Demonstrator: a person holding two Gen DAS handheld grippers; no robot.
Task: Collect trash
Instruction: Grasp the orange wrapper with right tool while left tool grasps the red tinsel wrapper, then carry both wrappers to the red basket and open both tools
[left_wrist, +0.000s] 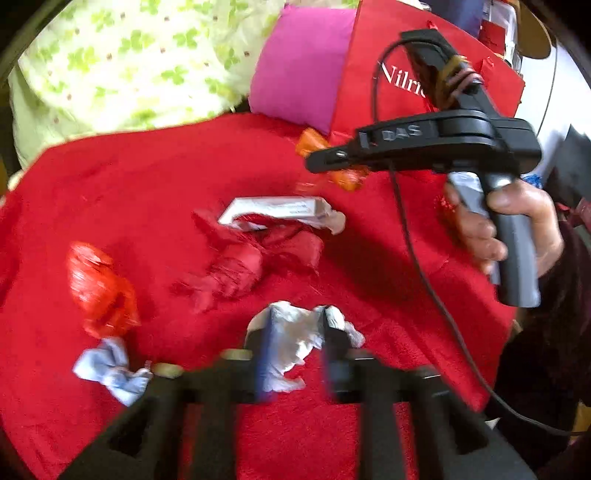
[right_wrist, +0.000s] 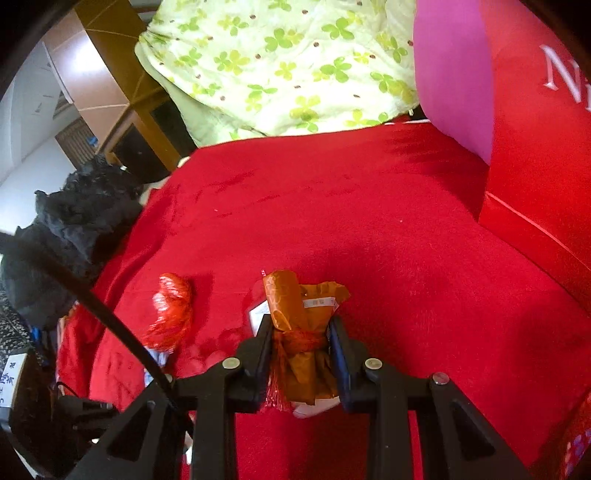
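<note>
Gripping an orange wrapper (right_wrist: 303, 332), the right gripper (right_wrist: 300, 354) is clamped; the left gripper (left_wrist: 295, 354) pinches a tissue (left_wrist: 295, 332) half-open. Next: the red bag (right_wrist: 535, 147), upper right.

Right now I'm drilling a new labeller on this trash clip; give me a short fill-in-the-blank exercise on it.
1. The right gripper is shut on an ____ wrapper.
2. The left gripper holds a crumpled ____ tissue.
3. The cloth under the trash is ____.
4. The bag stands beside a ____ pillow.

Missing: orange; white; red; pink
</note>
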